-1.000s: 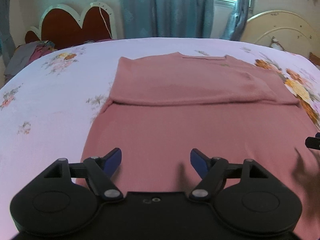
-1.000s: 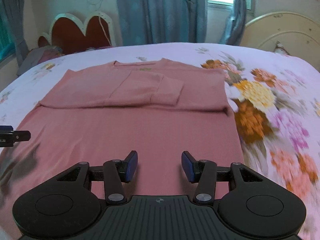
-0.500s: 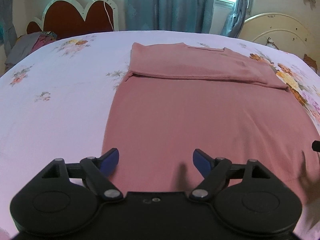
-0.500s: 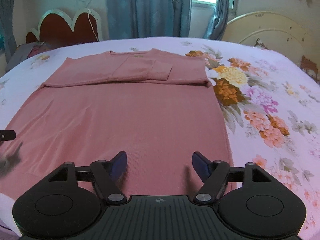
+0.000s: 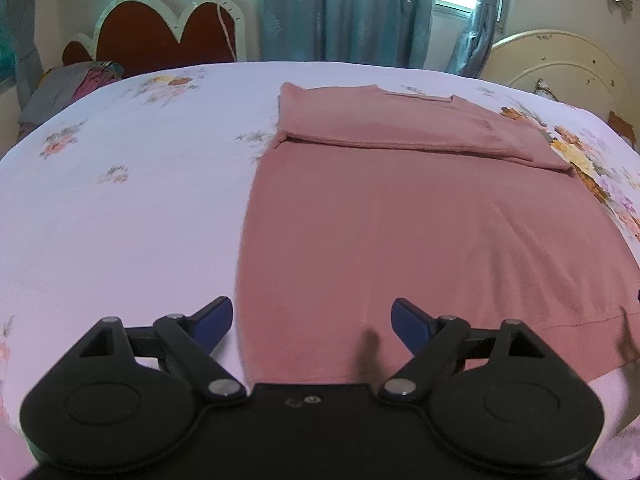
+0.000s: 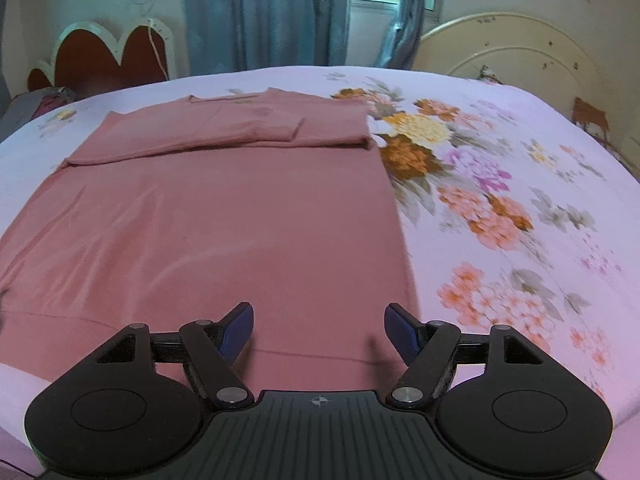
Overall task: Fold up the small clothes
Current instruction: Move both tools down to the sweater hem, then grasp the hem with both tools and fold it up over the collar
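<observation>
while 1 pink garment [image 5: 400,216] lies flat, left hand-held gripper [image 5: 311,320] spreading, right [image 6: 319,330] spread, both empty.

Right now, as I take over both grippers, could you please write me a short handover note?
Left gripper: jaws opening, nothing between the fingers, over the near left corner of the pink top.
Right gripper: open, empty, over the near right part of the hem.
The top lies flat on the floral bedsheet, hem nearest you.
Done: the sleeves and upper part lie folded across the far end.
Left: probably grip both hem corners, fold the bottom up over the far end, then tidy.
</observation>
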The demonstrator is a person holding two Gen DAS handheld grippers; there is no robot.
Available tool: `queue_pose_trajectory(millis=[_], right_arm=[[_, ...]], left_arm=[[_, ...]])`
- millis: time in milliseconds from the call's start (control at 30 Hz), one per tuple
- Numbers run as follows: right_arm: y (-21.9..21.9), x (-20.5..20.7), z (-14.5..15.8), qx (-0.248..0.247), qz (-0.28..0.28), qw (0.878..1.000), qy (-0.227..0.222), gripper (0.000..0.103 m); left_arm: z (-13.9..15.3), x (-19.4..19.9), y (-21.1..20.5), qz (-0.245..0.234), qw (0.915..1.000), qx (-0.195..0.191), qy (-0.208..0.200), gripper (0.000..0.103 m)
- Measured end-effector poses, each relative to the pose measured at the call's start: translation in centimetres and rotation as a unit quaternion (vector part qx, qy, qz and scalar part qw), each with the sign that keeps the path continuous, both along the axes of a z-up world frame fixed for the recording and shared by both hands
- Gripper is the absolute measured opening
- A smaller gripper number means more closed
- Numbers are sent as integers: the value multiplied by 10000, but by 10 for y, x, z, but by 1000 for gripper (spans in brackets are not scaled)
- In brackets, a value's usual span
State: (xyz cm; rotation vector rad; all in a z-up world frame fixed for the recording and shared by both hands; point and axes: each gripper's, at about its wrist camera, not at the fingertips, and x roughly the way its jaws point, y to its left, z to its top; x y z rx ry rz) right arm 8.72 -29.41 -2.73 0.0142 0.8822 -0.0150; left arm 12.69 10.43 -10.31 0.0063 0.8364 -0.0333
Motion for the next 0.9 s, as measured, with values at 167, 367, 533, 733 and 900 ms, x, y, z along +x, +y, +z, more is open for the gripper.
queue_pose_trajectory(millis=[167,367,533,733,900], right_arm=[[-13,-10,-3,-85,-177,9998,63,72],[-27,-18,-11,-146,-371,9990,193,72],[-32,-20,-19,-42,-453,9985,319,72],[-38,-21,-21,427,-528,9967,451,48],[-37,-20,-20,663,-531,9950,532,24]], left_arm=[[-6,-11,19,197,9998,-32,84,82],[-18,-24,33,252,9984,-357,361,68],[-27,-26,30,131,9976,-527,422,60],[-28,-24,30,-76,9936,-968,585,20],[-27,-20,27,-209,9920,-1087,603,7]])
